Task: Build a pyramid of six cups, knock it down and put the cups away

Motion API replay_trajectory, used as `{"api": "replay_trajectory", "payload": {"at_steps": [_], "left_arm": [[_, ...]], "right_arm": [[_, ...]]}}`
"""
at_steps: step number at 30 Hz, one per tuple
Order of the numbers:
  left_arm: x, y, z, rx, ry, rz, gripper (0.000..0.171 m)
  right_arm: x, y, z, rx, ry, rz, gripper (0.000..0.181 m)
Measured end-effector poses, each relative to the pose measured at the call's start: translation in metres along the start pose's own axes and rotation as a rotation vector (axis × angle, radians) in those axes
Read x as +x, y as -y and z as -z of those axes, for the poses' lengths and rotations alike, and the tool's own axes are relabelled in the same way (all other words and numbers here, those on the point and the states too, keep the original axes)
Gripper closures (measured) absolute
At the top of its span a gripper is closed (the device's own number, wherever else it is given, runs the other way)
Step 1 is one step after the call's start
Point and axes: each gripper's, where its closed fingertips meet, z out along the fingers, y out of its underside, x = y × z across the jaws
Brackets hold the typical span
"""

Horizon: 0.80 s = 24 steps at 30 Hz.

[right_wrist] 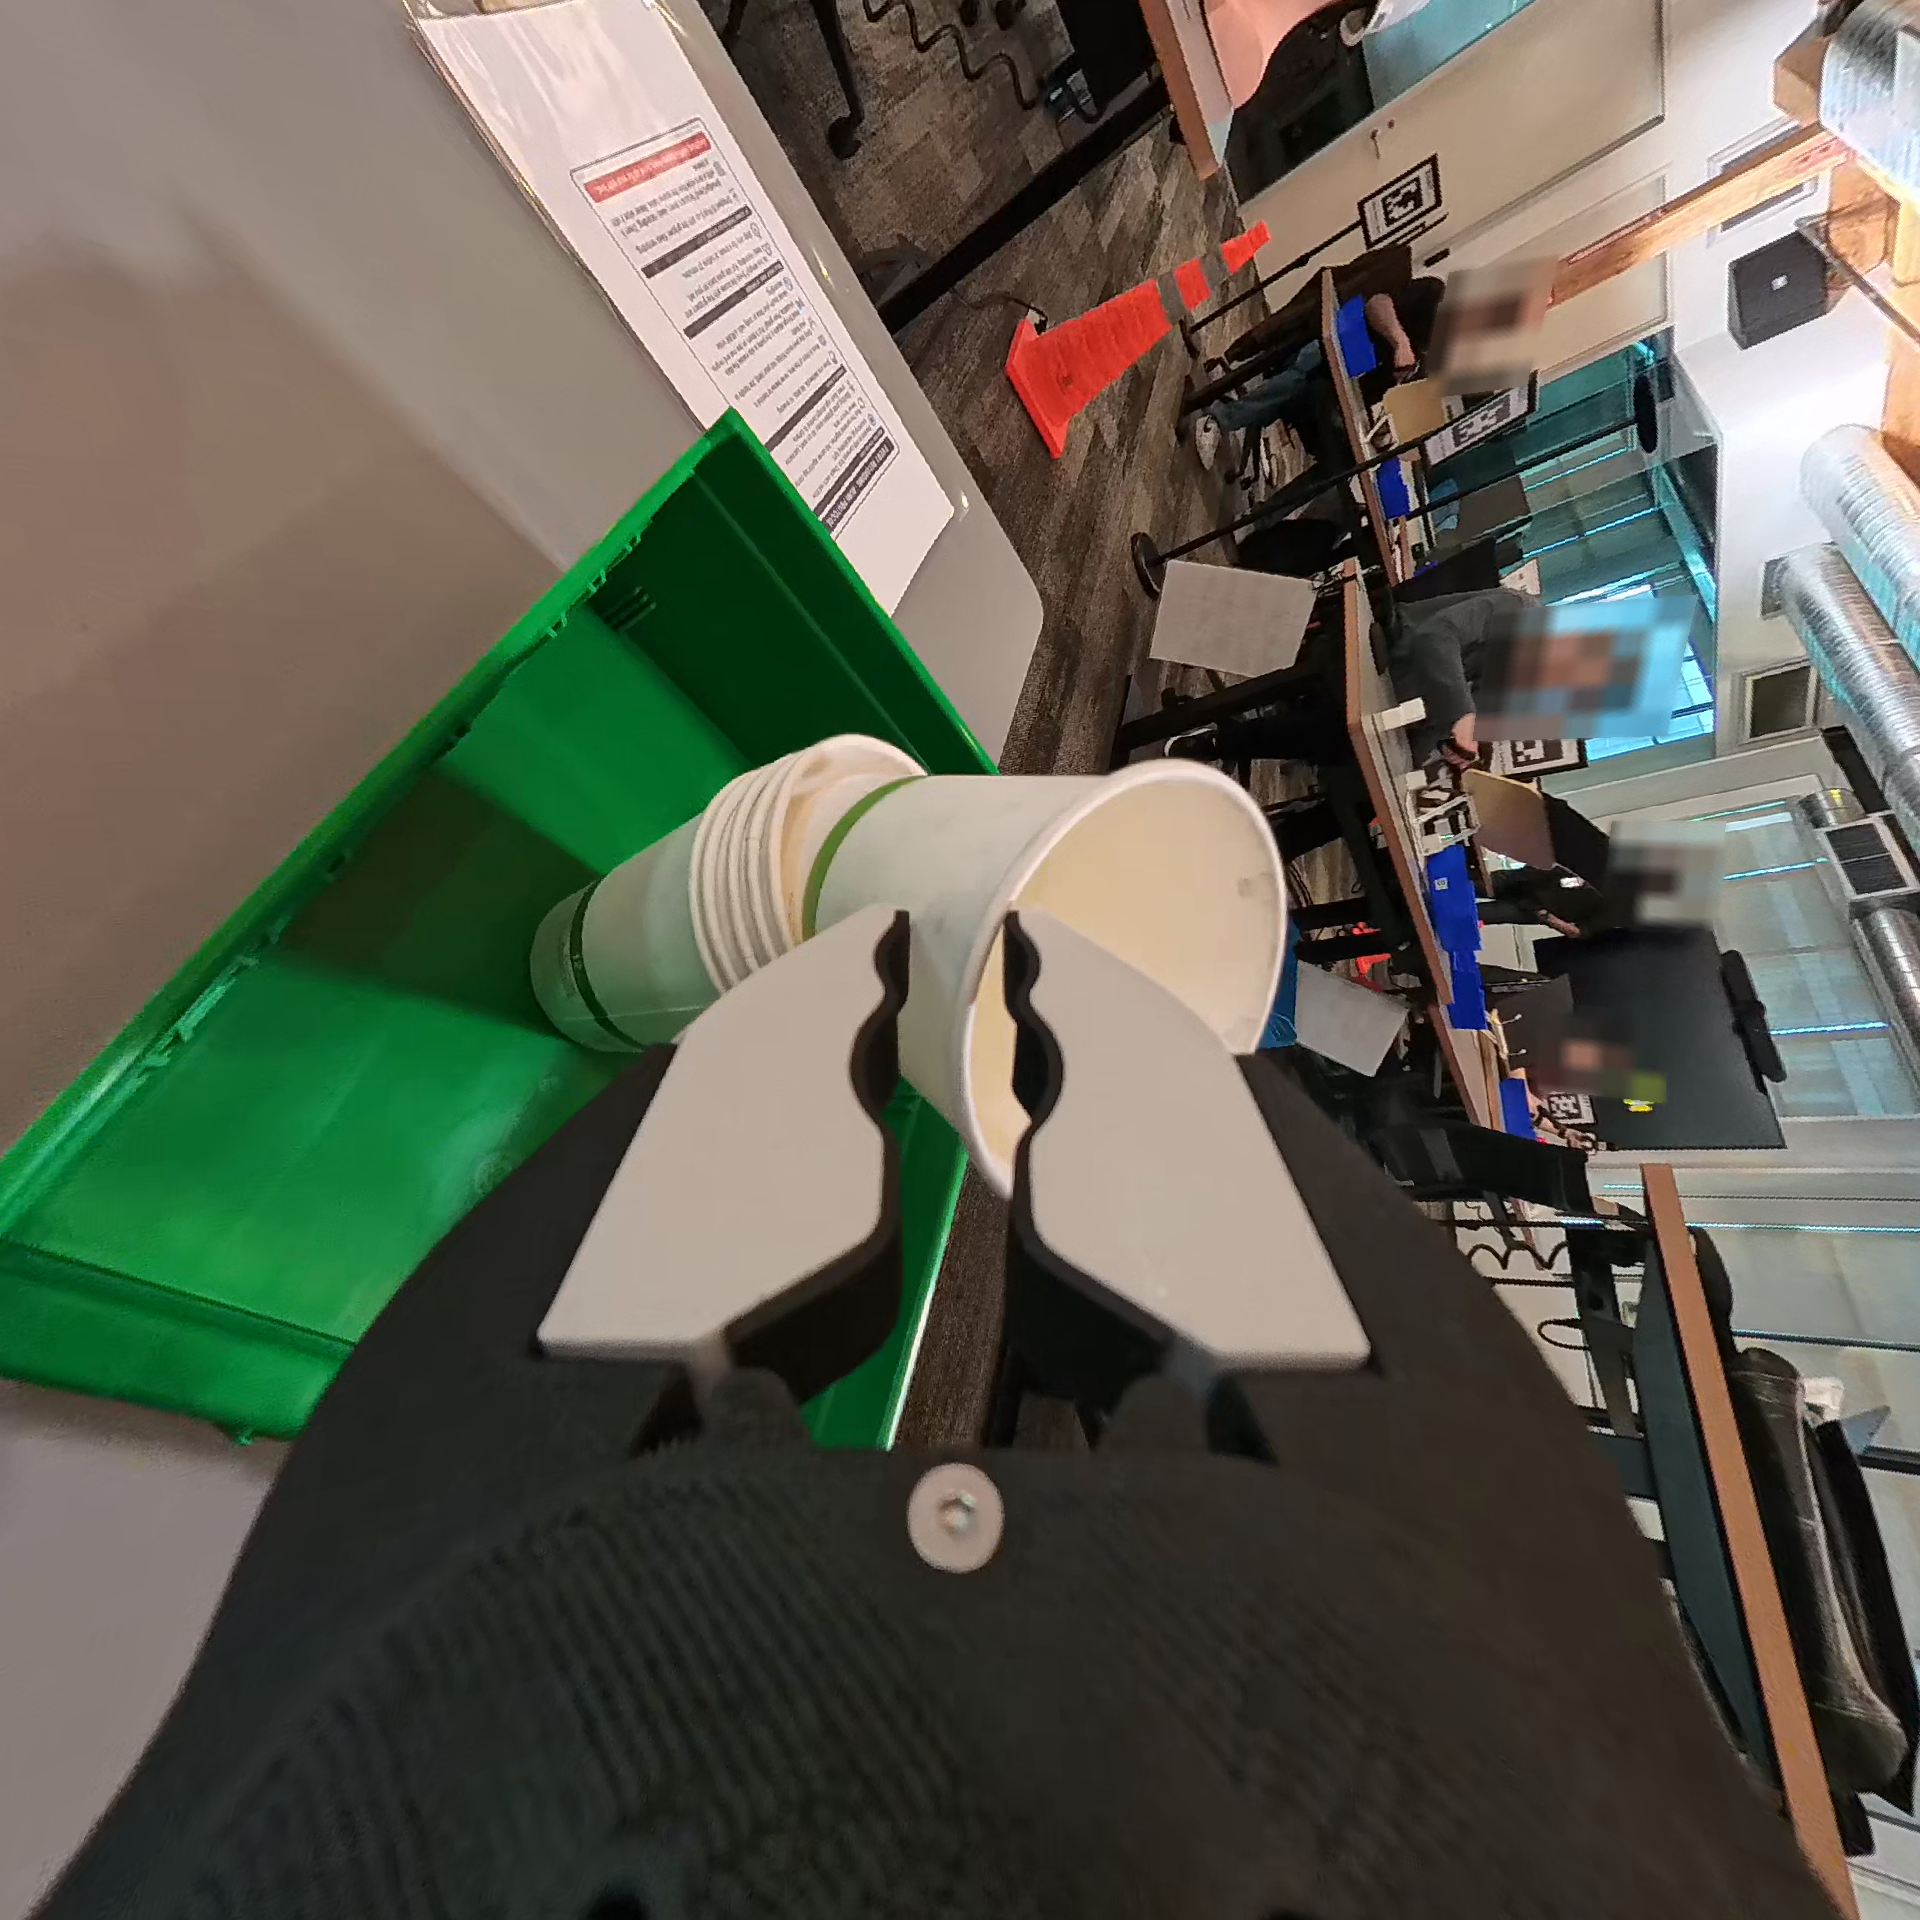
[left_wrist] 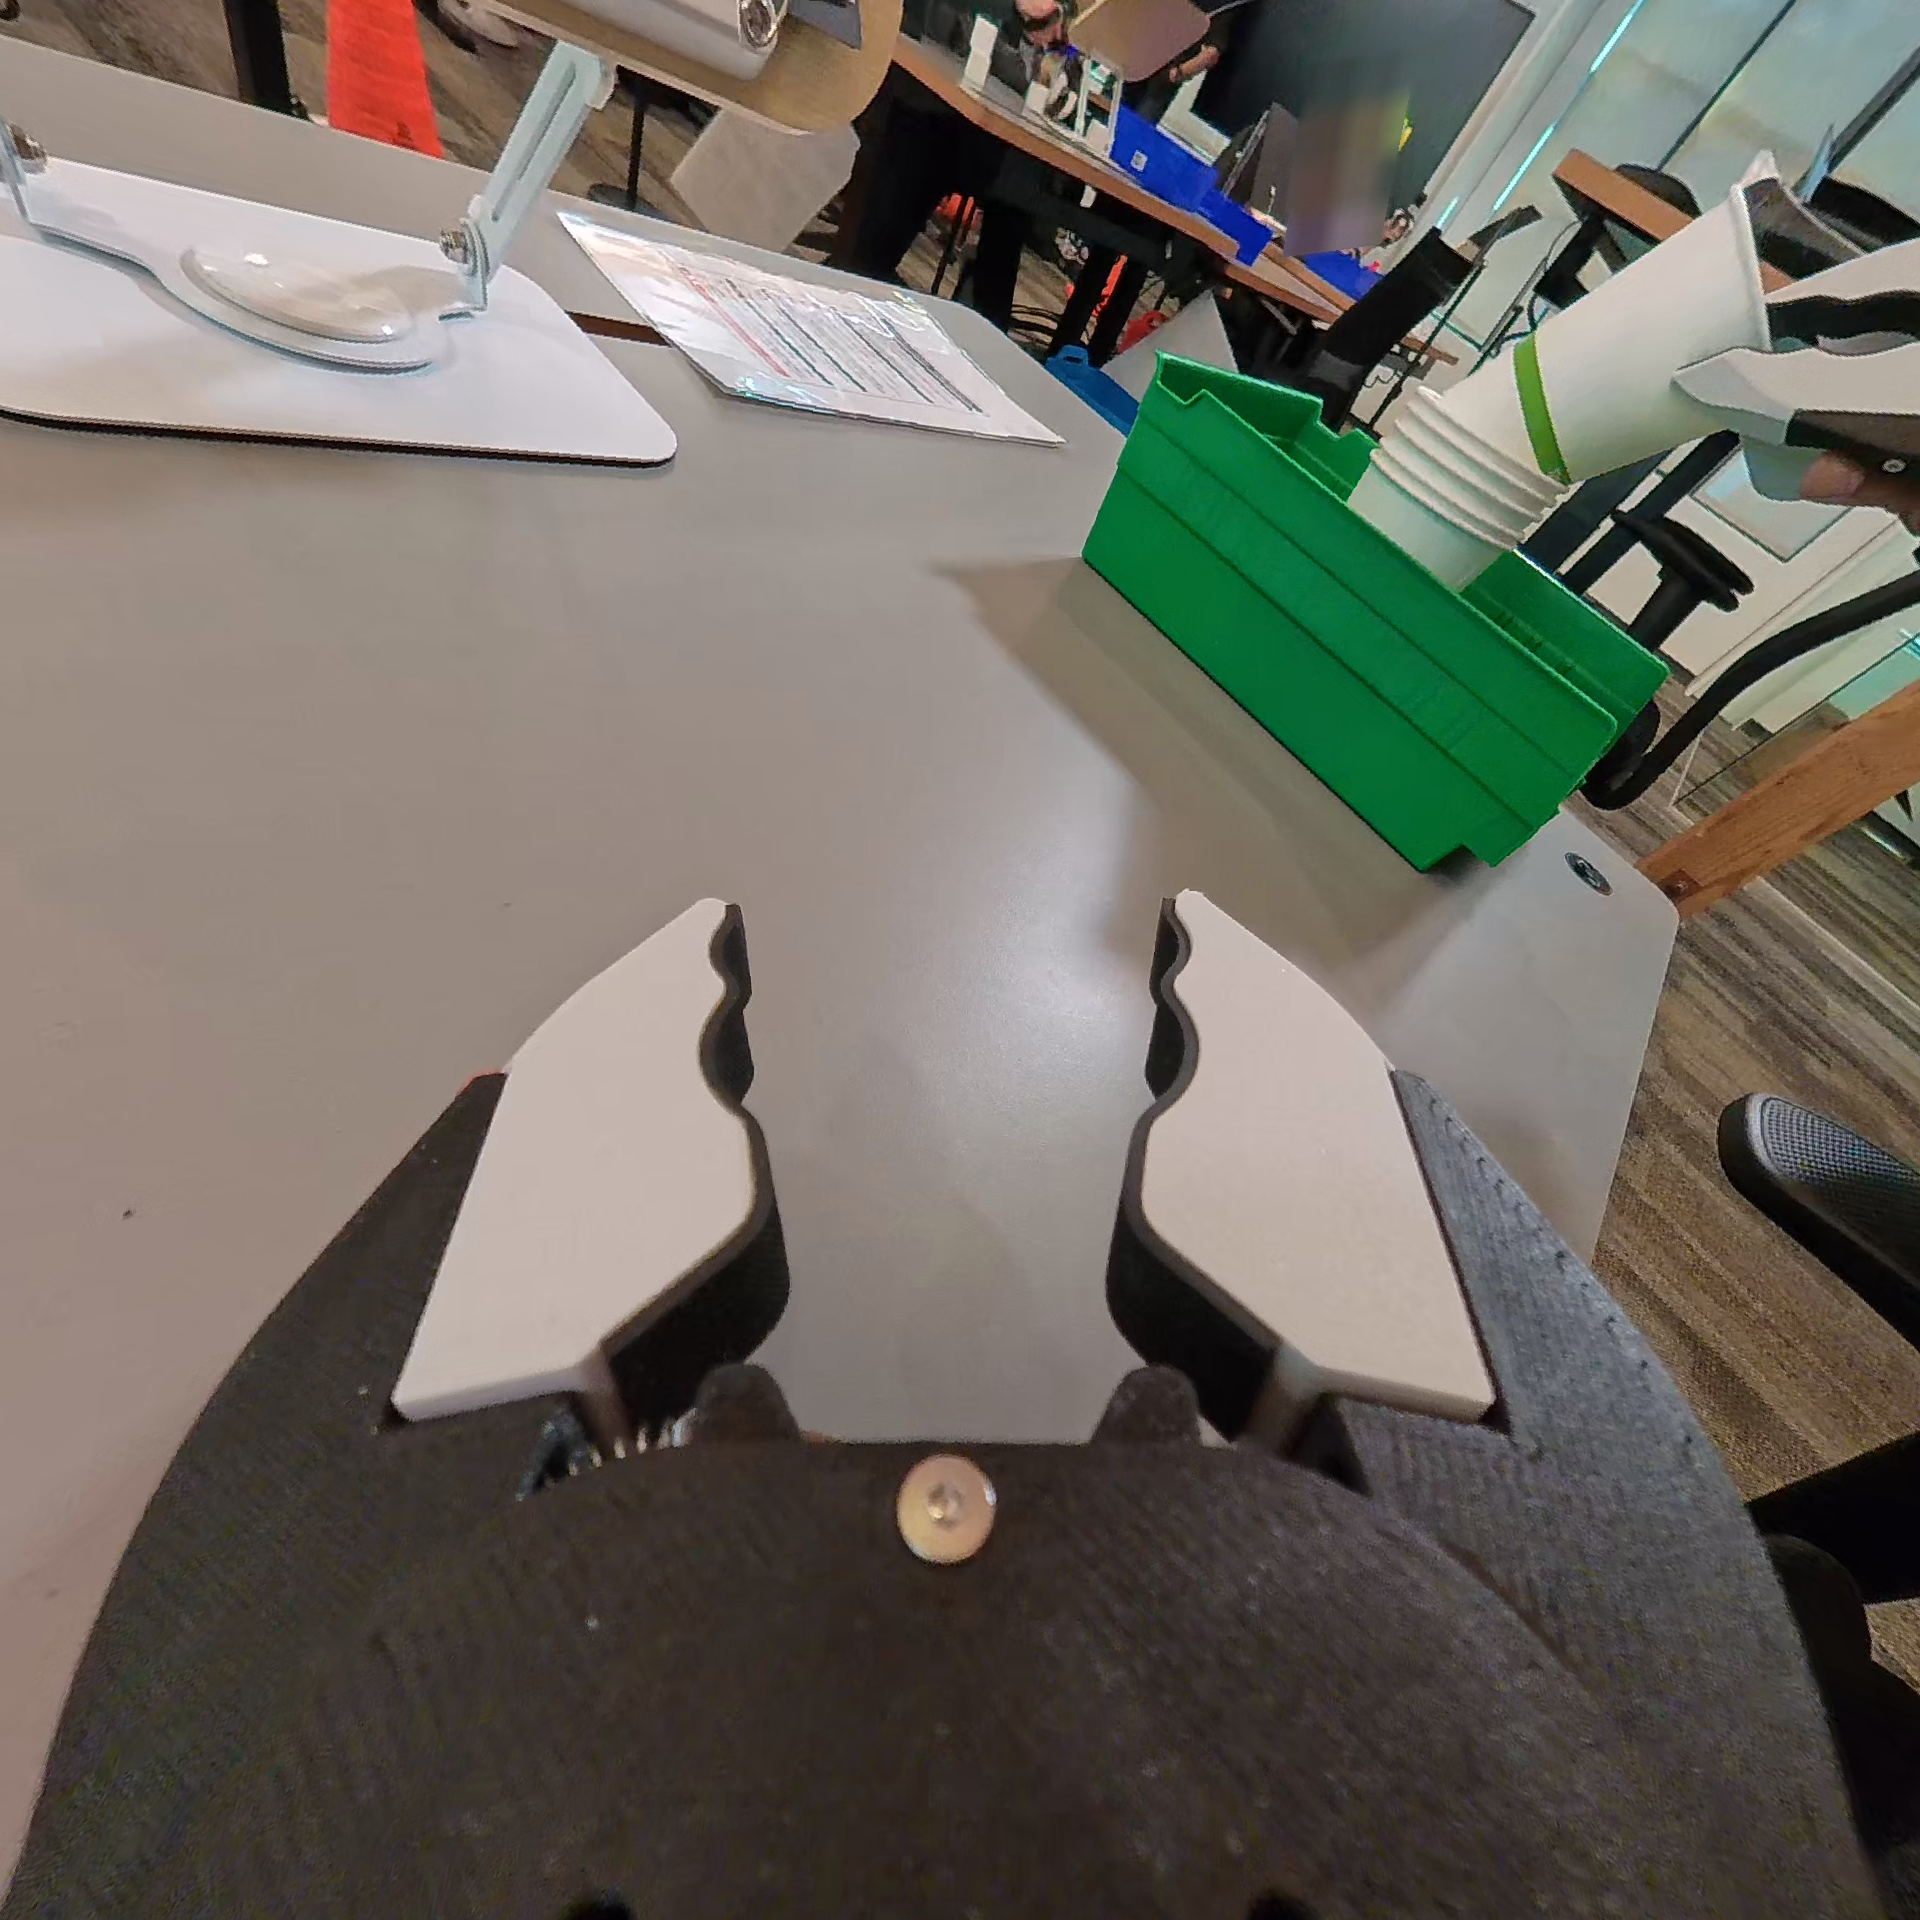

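In the right wrist view, the right gripper [right_wrist: 956, 925] is sitting at the centre of the frame with its jaws narrowed onto the rim of a white paper cup [right_wrist: 1049, 883]: one finger is lying against the outside wall and the other is reaching inside the open mouth. The cup is lying on its side in the air, mouth pointing to the right of the frame, with a thin green band around its narrow end. That narrow end is nesting in a stack of cups [right_wrist: 665, 935] to its left, which is leaning into a green bin [right_wrist: 312, 1039] filling the left half of the frame. The bin is sitting at the edge of a grey table [right_wrist: 208, 364], near a laminated sheet [right_wrist: 727, 312] in the upper centre.

The cup looks light, thin-walled and easy to crush, so the rim, stiffened by its rolled lip, seems the sensible place to pinch, and gently.

In the left wrist view, the left gripper [left_wrist: 951, 935] is hovering low over the bare table, in the lower centre of the frame, its jaws spread wide and holding nothing. The bin and cups are showing at the upper right, well apart from it, with the right gripper reaching in from the right edge. A white mat [left_wrist: 312, 395] carrying a metal stand [left_wrist: 499, 197] is lying at the upper left.
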Motion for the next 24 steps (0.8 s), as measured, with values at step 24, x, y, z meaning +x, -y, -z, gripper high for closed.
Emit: {"api": "replay_trajectory", "payload": {"at_steps": [24], "left_arm": [[0.0, -0.001, -0.001, -0.004, -0.002, 0.009, 0.096]], "right_arm": [[0.022, 0.001, 0.009, 0.044, -0.096, -0.044, 0.164]]}}
